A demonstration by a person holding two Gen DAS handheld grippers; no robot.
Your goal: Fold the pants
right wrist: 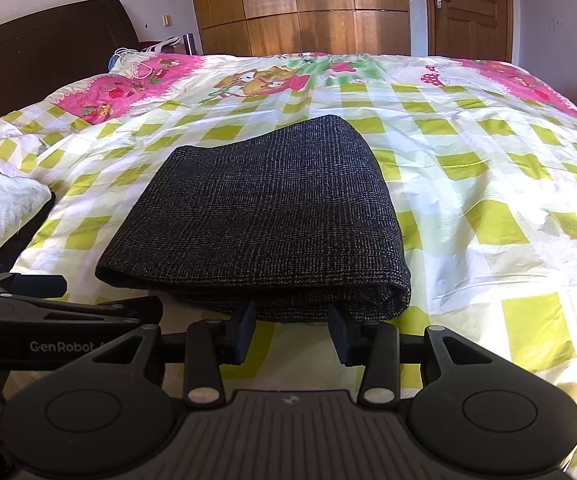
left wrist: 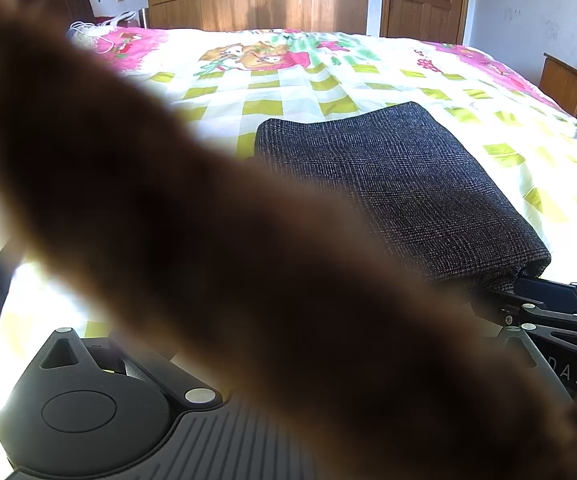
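Pants (right wrist: 256, 216), of dark grey woven cloth, lie folded into a thick rectangle on the bed (right wrist: 468, 184), straight ahead of your right tongs (right wrist: 294, 330). The near folded edge of the pants is touching the tips of these tongs, and it sits between the two fingers (right wrist: 244, 332), which are spread apart and are not pinching the cloth. The far edge of the pants points toward the wooden wardrobe (right wrist: 300, 4) behind the bed.

Your left tongs (right wrist: 40, 284) are just beside the right tongs, on their left, and near the left corner of the pants. In the right wrist view you see only their side, and in the left wrist view a large blurred brown shape (left wrist: 216, 248) covers the middle of the picture and hides the fingers, so I cannot tell if the left tongs are spread or pressed together. From the left wrist view the pants (left wrist: 392, 188) are ahead and to the right of the left tongs.

The bed has a cover with yellow-green checks and pink cartoon prints. A white cloth (right wrist: 0, 216) lies on the bed to the left of both tongs. A dark headboard (right wrist: 44, 44) stands far to the left, and a wooden door (right wrist: 468, 8) is far ahead on the right.
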